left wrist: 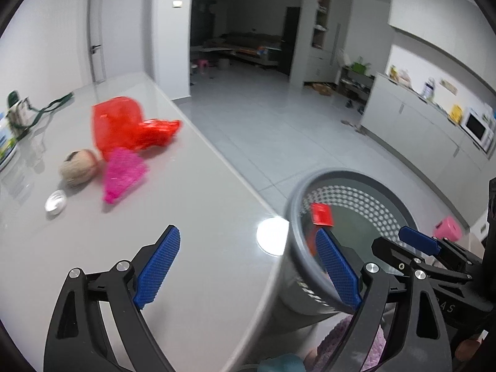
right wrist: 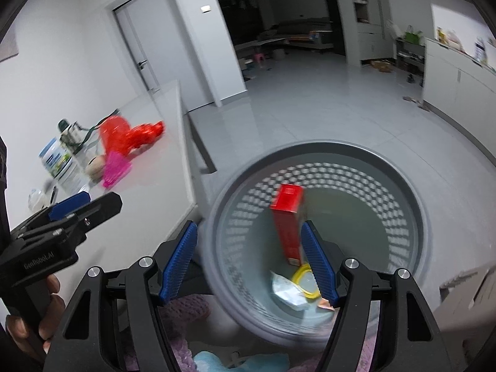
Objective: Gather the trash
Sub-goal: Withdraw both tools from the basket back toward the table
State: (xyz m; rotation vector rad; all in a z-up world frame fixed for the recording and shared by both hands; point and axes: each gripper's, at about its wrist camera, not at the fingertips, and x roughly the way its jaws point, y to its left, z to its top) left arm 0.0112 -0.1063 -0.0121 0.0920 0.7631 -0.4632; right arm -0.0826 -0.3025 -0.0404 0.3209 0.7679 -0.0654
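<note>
A grey perforated trash basket [right wrist: 325, 147] stands on the floor beside the grey table [left wrist: 201, 217]. Inside it a red box [right wrist: 286, 220] leans upright over a yellow ring [right wrist: 305, 274] and a white wrapper [right wrist: 288, 291]. My right gripper [right wrist: 249, 262] hangs open above the basket, its pads not touching the box. My left gripper [left wrist: 248, 266] is open and empty over the table's near edge, next to the basket [left wrist: 350, 175]. On the table lie a red plastic bag [left wrist: 124, 127], a pink mesh piece [left wrist: 122, 175], a twine ball [left wrist: 79, 167] and a white cap [left wrist: 55, 203].
Bottles and a can [right wrist: 59, 161] stand at the table's left side. A person's hand [right wrist: 46, 307] holds the left gripper [right wrist: 83, 207]. A counter with a microwave [left wrist: 476, 127] runs along the right wall. Open tiled floor [left wrist: 279, 117] lies beyond the basket.
</note>
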